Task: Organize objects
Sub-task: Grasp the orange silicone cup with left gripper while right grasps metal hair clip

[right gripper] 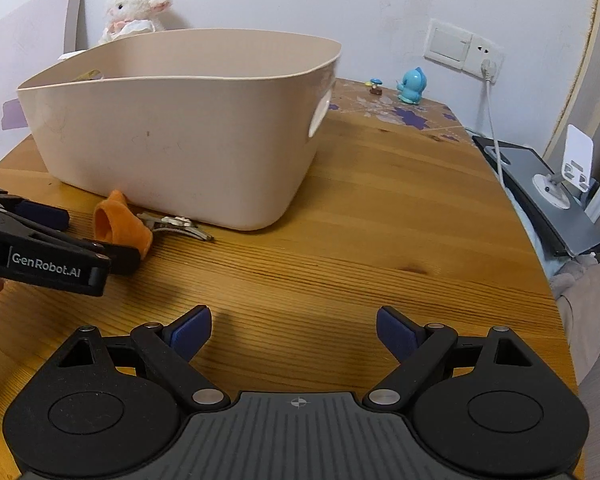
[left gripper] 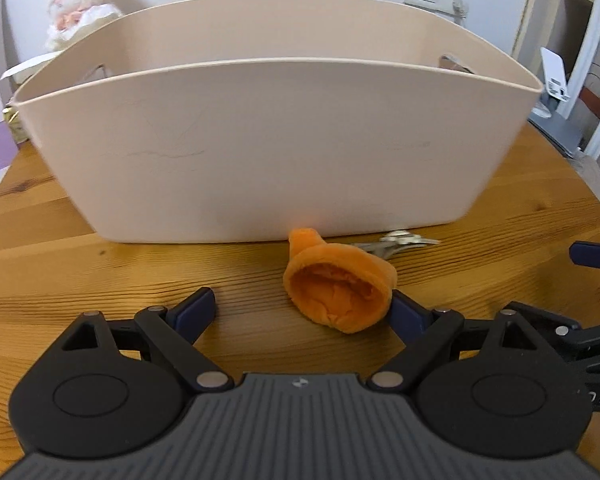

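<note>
Keys (left gripper: pixel 396 242) half hidden behind orange cloth (left gripper: pixel 340 288).

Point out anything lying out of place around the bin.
An orange plush piece lies tipped on its side on the table, attached keys behind it, both outside the beige bin.

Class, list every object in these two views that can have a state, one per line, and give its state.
Left tool: open, fingers either side of the orange pouch.
Right tool: open, holding nothing.
Orange pouch: on its side on the table, mouth gaping.
Keys: flat on the table by the basket wall.
Beige basket: upright, inside mostly hidden.
Wall plug: plugged in.
</note>
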A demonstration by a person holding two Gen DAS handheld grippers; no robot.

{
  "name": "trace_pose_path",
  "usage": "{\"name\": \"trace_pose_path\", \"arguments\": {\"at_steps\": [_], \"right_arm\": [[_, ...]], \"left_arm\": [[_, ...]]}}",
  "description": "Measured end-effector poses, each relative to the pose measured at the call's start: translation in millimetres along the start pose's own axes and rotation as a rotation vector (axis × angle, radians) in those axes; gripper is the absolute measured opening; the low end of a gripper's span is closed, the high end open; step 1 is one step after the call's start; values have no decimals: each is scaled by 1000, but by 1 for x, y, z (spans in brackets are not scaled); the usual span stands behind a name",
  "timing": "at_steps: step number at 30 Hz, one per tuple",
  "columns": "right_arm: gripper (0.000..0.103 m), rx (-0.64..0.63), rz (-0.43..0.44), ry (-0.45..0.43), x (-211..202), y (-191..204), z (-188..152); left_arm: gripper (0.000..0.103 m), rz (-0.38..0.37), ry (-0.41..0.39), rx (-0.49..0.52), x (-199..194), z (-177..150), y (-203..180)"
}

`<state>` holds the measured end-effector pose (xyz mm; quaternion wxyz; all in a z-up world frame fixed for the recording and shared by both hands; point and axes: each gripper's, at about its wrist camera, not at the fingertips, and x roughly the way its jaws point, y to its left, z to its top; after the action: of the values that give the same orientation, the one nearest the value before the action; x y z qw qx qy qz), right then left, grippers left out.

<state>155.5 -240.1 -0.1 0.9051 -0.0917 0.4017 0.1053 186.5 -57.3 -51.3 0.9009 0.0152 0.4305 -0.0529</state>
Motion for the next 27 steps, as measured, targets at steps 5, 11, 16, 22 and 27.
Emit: {"name": "trace_pose_path", "arguments": {"at_steps": [5,11,16,22,27], "right_arm": [[91,-22,17,-1,5,12,6],[93,-28,33,-3,13,26,12],[97,8,63,-2,23,35,21],[103,42,76,-1,37,47,30],[103,56,67,-9,49,57,38]], "left_arm": [[92,30,-3,-44,-1,2,22],[92,59,-11,-50,1,4,39],[99,40,-14,-66,3,4,50],[103,54,-41,-14,11,5,55],[103,51,-69,-12,14,7,65]]}}
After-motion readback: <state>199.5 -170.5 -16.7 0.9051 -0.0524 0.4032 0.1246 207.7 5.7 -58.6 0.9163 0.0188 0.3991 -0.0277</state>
